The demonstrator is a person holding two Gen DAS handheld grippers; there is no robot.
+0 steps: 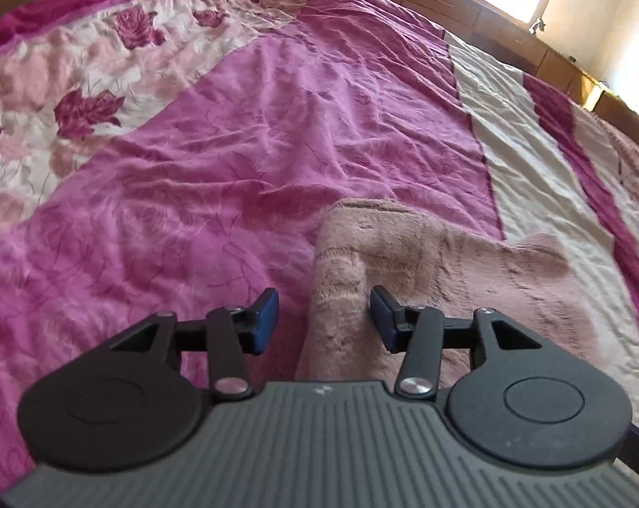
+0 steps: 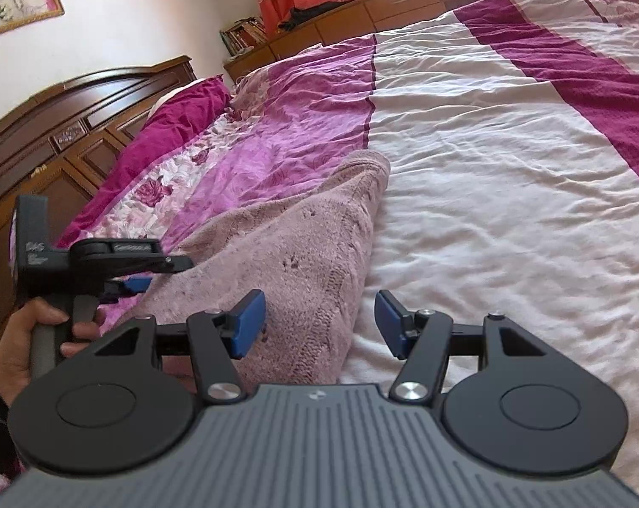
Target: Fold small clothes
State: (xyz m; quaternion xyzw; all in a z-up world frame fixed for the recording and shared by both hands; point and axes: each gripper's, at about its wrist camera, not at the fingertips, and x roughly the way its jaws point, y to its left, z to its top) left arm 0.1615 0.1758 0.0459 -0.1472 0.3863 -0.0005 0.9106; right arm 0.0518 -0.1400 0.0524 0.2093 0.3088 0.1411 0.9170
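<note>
Looks mid-fold: pink knit [image 1: 404, 279] lying bunched on the quilt [image 1: 234, 161], both grippers (left [image 1: 323, 321], right [image 2: 319, 324]) with jaws spread, gripping nothing. Next up, probably pinching an edge each and flattening before folding over.

Pink garment [image 2: 285, 254]: thick knitted cloth, fuzzy and matt, with ribbed and openwork patterning. Bedspread [image 1: 243, 135]: thin woven cloth, creased, faint sheen. Headboard [image 2: 65, 127]: dark carved wood, polished gloss. Left gripper [image 1: 323, 321] and right gripper [image 2: 319, 324]: matt black plastic arms, smooth blue pads, shiny metal rivets, ribbed grey housing.
</note>
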